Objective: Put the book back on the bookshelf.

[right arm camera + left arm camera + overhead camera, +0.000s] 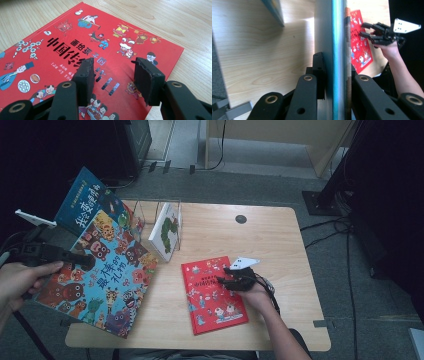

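My left gripper [86, 260] is shut on the edge of a large blue picture book [112, 280] covered in cartoon animals, held tilted over the table's left edge. In the left gripper view the book's teal edge [336, 37] runs straight up between the closed jaws. A red picture book [214, 294] lies flat near the front middle of the table. My right gripper [226, 276] hovers over its upper right part, open; in the right gripper view the gripper [112, 71] has the red cover [62, 37] showing between its jaws and holds nothing.
A second blue book [82, 200] juts up behind the large one; what supports it is hidden. A clear stand [159, 212] at the back left holds a white book [167, 231]. The wooden table [270, 245] has a black grommet [241, 219]. Cables lie on the floor at right.
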A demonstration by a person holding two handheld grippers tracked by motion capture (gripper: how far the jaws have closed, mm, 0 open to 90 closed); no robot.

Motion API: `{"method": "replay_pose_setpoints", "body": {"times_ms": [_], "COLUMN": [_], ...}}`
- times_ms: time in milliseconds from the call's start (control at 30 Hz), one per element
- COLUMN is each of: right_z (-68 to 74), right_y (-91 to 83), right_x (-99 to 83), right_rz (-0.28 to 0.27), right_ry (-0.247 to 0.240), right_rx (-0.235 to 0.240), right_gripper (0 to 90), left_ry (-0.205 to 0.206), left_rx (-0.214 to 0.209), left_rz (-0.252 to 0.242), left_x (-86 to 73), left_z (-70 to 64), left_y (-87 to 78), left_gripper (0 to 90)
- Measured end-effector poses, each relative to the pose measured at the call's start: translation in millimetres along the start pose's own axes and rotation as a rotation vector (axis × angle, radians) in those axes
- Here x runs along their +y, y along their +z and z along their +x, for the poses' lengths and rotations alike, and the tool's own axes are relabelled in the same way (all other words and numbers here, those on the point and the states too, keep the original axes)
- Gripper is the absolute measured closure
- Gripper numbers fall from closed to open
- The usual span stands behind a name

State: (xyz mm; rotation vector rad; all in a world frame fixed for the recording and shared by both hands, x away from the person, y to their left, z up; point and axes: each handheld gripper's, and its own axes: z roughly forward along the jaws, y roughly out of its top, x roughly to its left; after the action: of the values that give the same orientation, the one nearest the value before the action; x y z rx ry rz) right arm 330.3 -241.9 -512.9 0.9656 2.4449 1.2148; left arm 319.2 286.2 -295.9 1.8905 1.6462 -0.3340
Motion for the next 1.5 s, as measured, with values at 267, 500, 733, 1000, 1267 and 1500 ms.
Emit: {"method": "replay_pose_setpoints", "body": {"times_ms": [267,500,733,1000,1267,1500], "right_z": [-0.3,-0.2,0.4,0.5,0.5,1.2], "right_y": [0.7,1.5,1.5,1.5,1.7,1.7], "right_x": [-0.4,-0.5,-0.6,-0.5,-0.4,-0.9], "right_rz": [-0.008,-0.012,-0.012,-0.013,-0.015,-0.017], "right_ry": [0.007,0.002,-0.001,-0.004,-0.005,-0.001], "right_rx": [-0.001,-0.002,-0.006,-0.01,-0.009,-0.007], "right_gripper": [50.9,50.9,51.3,51.6,51.6,51.9], "left_ry": [-0.016,-0.049,-0.068,-0.077,-0.06,-0.061], "left_rx": [0.065,0.089,0.126,0.153,0.186,0.206], "left_rz": [-0.021,-0.064,-0.087,-0.122,-0.127,-0.135], "left_x": [13.1,24.7,35.8,60.9,87.4,103.7], "left_z": [6.8,12.7,13.7,10.5,-1.9,-4.6], "left_y": [-16.7,-33.9,-42.6,-43.0,-37.8,-28.6], "left_gripper": [80.4,80.6,80.5,80.9,81.1,81.0]}}
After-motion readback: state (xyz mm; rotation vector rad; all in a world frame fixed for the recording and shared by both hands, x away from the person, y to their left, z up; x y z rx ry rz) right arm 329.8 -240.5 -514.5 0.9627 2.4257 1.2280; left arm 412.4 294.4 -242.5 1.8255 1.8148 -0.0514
